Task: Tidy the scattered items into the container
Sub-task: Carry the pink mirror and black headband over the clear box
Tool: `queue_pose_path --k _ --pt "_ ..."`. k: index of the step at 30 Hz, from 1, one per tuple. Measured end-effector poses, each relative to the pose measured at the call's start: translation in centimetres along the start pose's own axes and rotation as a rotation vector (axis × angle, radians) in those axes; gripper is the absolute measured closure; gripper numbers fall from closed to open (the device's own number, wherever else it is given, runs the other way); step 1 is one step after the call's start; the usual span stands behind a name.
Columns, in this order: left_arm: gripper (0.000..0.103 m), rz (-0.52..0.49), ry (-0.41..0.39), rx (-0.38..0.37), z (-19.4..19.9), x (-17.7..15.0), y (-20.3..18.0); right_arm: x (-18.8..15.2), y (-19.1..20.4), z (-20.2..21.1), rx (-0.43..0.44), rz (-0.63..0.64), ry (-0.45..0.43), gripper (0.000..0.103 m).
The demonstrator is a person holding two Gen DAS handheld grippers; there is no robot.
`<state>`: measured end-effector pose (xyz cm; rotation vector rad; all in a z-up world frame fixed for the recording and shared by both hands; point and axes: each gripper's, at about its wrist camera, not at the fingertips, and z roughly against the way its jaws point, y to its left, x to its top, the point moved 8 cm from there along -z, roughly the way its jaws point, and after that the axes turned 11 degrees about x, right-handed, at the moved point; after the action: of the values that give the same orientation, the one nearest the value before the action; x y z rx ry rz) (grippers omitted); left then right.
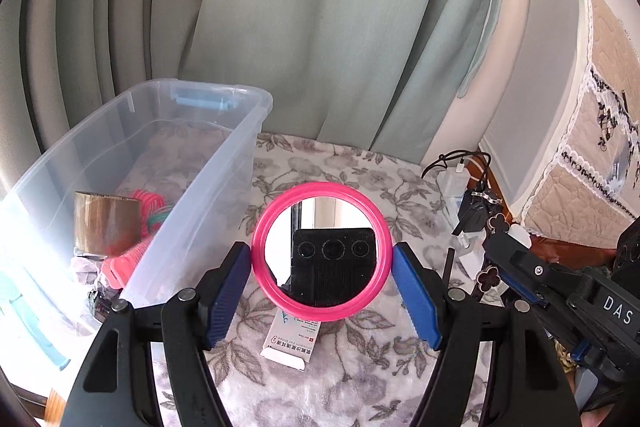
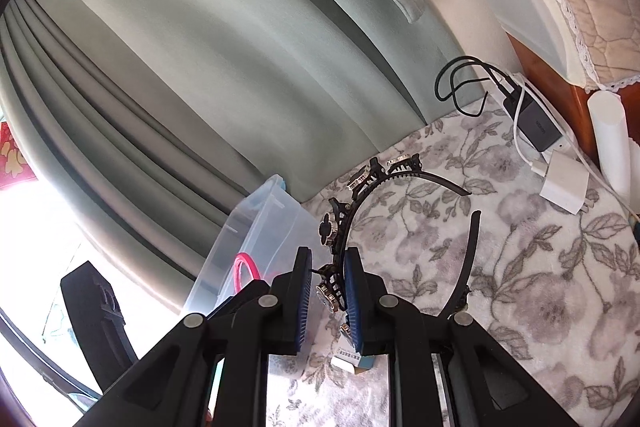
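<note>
My left gripper (image 1: pixel 322 291) is shut on a round pink-framed mirror (image 1: pixel 321 251) and holds it upright above the floral cloth, just right of the clear plastic container (image 1: pixel 224 163). In the container lie a brown tape roll (image 1: pixel 106 225) and pink and green spring toys (image 1: pixel 150 207). My right gripper (image 2: pixel 327 301) is shut on a black headband (image 2: pixel 352 223) with flower ornaments and holds it over the cloth; the headband also shows in the left wrist view (image 1: pixel 490 223). A small white medicine box (image 1: pixel 290 339) lies on the cloth under the mirror.
A black charger (image 2: pixel 538 127), a white plug (image 2: pixel 564 185) and cables lie at the far right of the cloth. A white cylinder (image 2: pixel 610 135) stands at the right edge. Green curtains hang behind. A padded white cushion (image 1: pixel 560 87) stands at right.
</note>
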<state>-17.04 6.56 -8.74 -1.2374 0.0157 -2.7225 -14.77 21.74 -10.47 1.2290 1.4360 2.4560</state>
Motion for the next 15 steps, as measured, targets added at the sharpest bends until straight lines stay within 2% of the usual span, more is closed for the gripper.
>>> queue_pose_path --k 15 --pt "0.030 0.078 -0.093 -0.010 5.0 2.2 3.5 0.9 6.9 0.7 0.060 0.082 -0.036 0.085"
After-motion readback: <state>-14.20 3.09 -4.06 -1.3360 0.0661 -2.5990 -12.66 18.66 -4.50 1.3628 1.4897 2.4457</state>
